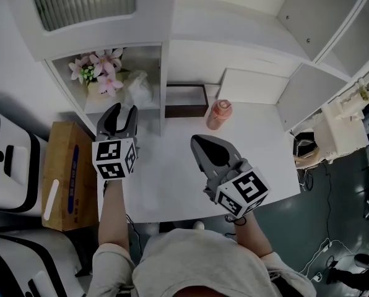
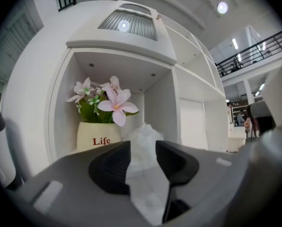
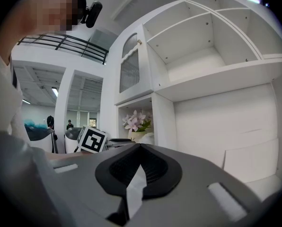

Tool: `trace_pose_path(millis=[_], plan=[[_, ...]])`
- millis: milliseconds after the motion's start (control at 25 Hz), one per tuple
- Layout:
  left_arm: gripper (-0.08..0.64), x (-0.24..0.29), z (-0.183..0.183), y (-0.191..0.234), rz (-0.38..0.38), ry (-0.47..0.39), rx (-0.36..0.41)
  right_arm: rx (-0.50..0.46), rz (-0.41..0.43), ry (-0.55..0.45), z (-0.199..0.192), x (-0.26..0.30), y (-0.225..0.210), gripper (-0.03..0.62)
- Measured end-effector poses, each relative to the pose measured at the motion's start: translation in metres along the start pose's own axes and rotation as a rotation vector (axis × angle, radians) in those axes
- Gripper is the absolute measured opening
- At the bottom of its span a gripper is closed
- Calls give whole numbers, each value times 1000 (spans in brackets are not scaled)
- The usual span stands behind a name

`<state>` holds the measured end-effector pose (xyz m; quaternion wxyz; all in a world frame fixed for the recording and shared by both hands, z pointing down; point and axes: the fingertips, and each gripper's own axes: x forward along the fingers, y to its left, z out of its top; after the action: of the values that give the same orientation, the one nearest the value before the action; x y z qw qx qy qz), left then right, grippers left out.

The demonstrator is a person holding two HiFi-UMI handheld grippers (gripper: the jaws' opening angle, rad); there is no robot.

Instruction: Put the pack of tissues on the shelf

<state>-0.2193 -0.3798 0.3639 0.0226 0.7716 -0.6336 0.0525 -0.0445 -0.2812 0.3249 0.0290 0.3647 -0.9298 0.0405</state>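
The crinkly white plastic pack of tissues (image 2: 143, 137) sat in the white shelf cubby (image 1: 150, 57) beside the cream flower pot (image 2: 99, 138), between the wide-open jaws of the left hand-held gripper (image 1: 124, 109), its lower end hidden behind them, and the right hand-held gripper (image 1: 197, 141) was clenched, empty.

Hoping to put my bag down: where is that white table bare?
The white table is bare between the left gripper and the right gripper, and right of the pink cup. The cubby is crowded: flower pot and tissue pack fill it.
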Motion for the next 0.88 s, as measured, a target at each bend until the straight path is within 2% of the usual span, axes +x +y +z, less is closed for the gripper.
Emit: trace_pose_path(millis=[360, 680, 880], plan=[[4, -41, 9, 3, 46, -30, 14, -5, 74, -8, 2, 6, 22, 0], [0, -86, 19, -15, -1, -50, -32, -12, 157, -6, 4, 7, 48, 0], [0, -118, 24, -30, -3, -59, -15, -6, 210, -16, 2, 4, 65, 0]])
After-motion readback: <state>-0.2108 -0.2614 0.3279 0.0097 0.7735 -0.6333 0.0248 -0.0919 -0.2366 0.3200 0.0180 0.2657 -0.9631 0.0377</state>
